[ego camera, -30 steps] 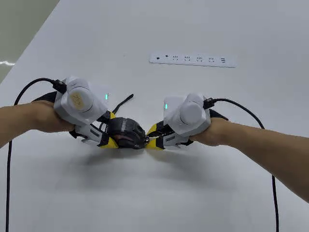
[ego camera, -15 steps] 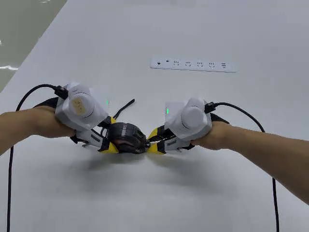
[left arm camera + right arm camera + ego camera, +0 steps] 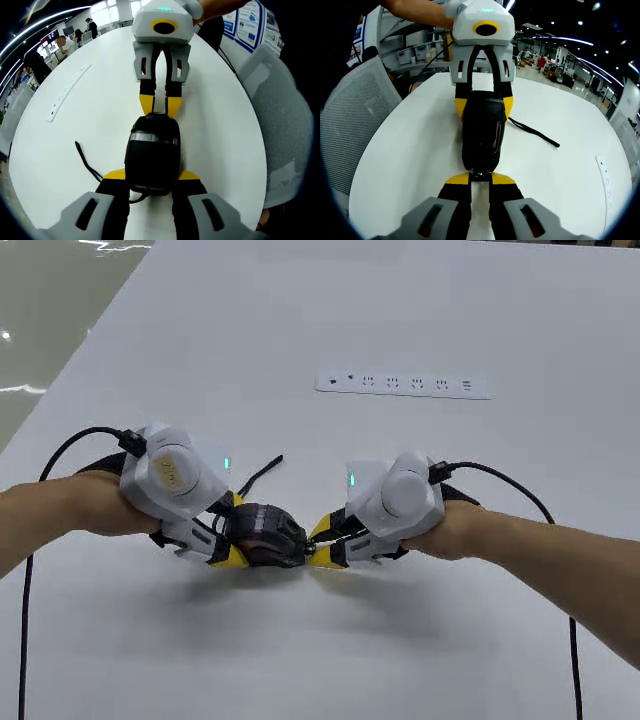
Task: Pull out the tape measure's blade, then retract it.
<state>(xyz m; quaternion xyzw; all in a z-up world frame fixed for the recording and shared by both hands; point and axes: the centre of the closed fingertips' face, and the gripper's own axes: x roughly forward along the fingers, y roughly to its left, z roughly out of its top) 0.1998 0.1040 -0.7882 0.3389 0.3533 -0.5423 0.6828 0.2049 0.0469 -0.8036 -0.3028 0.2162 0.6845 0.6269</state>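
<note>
A black tape measure (image 3: pixel 266 533) lies low over the white table, gripped across its body by my left gripper (image 3: pixel 240 532). In the left gripper view the case (image 3: pixel 152 152) sits between my yellow-tipped jaws (image 3: pixel 151 175). My right gripper (image 3: pixel 318 544) faces it from the right, its jaws pinched together on the blade's end hook (image 3: pixel 480 175) at the case mouth. In the right gripper view the case (image 3: pixel 482 127) runs straight ahead to the left gripper (image 3: pixel 483 106). No length of blade shows between case and hook. A black wrist strap (image 3: pixel 258 472) trails from the case.
A white power strip (image 3: pixel 404 384) lies farther back on the table (image 3: pixel 450 620). Black cables run from both grippers toward the near edge. A grey mesh chair (image 3: pixel 355 120) stands beside the table. The floor drops off at the far left.
The whole picture has slid down a little with the head. Both grippers keep the same hold, and the gap between them looks the same.
</note>
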